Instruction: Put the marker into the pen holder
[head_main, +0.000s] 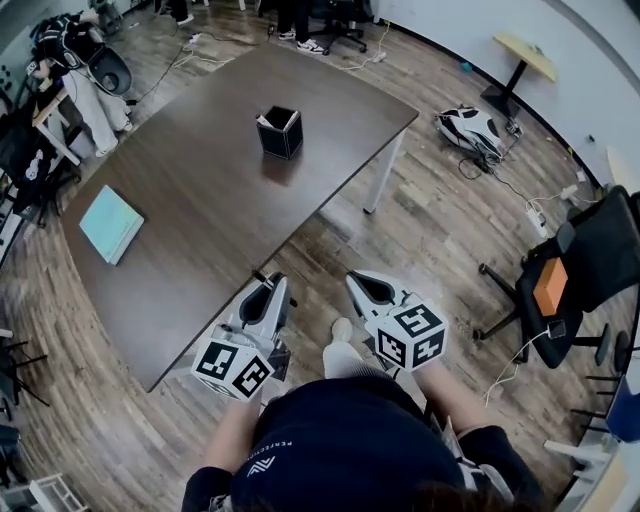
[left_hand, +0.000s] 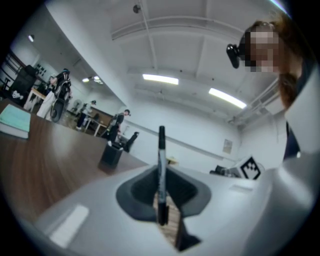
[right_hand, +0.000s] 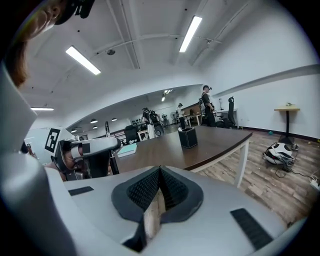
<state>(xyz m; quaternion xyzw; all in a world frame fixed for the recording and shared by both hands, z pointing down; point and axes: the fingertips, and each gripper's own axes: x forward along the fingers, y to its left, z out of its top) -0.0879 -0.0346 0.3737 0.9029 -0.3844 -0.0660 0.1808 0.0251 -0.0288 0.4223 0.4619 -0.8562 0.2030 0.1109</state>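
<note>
A black marker (left_hand: 161, 165) stands upright between my left gripper's (left_hand: 162, 186) pads, which are shut on its lower part. In the head view the left gripper (head_main: 268, 286) hangs at the table's near edge, in front of the person. The black square pen holder (head_main: 281, 132) stands far off on the dark table (head_main: 200, 190), with something white in it. It also shows ahead of each gripper, as the pen holder (left_hand: 111, 156) and the pen holder (right_hand: 188, 137). My right gripper (head_main: 360, 283) is off the table over the floor, its jaws (right_hand: 159, 176) shut with nothing in them.
A teal notebook (head_main: 110, 224) lies at the table's left end. An office chair (head_main: 585, 262) with an orange thing on it stands on the right, and cables and a white device (head_main: 470, 126) lie on the wooden floor. People and chairs stand beyond the table.
</note>
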